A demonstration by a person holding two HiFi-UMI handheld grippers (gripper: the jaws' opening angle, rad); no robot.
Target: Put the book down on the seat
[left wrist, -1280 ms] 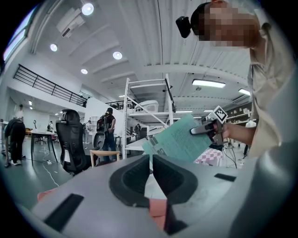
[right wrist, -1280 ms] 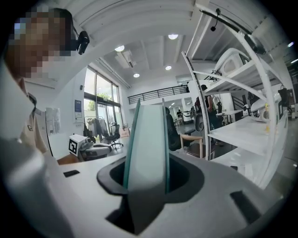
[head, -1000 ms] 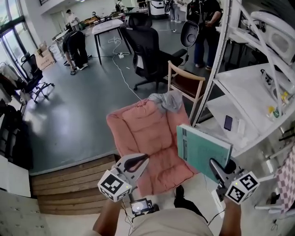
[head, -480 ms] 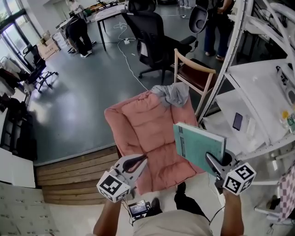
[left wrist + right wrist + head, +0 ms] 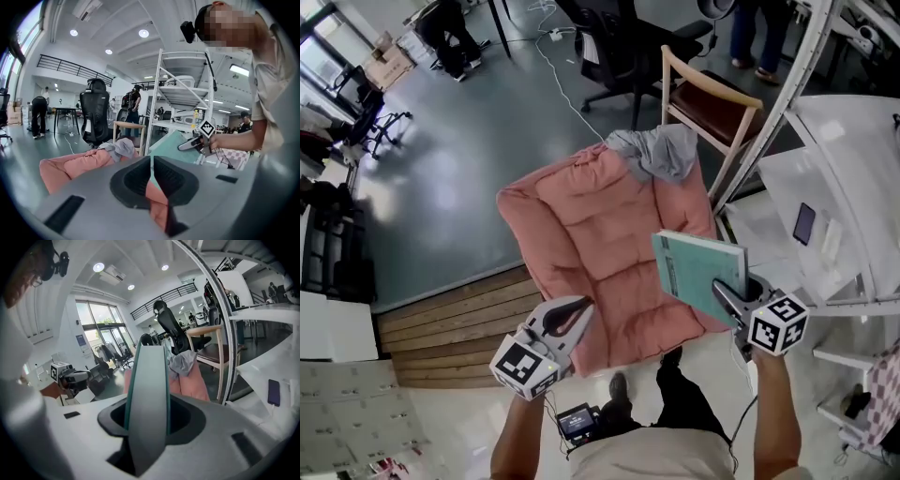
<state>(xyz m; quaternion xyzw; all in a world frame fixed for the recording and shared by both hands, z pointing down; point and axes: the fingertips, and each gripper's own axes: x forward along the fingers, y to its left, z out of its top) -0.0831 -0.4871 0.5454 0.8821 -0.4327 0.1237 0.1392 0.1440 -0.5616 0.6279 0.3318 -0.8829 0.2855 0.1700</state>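
A teal book [image 5: 698,272] hangs over the right edge of the pink cushioned seat [image 5: 591,234], tilted, with my right gripper [image 5: 719,289] shut on its near corner. In the right gripper view the book [image 5: 149,394] stands edge-on between the jaws of that gripper [image 5: 149,420], with the seat [image 5: 192,383] beyond it. My left gripper [image 5: 579,309] hovers over the seat's front left corner, shut and holding nothing. In the left gripper view its jaws [image 5: 151,171] meet, and past them I see the seat [image 5: 79,164], the book [image 5: 166,145] and the right gripper [image 5: 192,143].
A grey cloth [image 5: 661,150] lies on the seat's far right corner. Behind it stand a wooden chair [image 5: 712,94] and a black office chair [image 5: 628,47]. A white shelf rack [image 5: 825,187] with a phone [image 5: 804,223] is close on the right. Wooden steps [image 5: 450,328] lie to the left.
The view has dipped down and nearer to the seat. My right gripper has carried the book slightly left and lower, toward the seat's right edge. The left gripper stays shut near the front.
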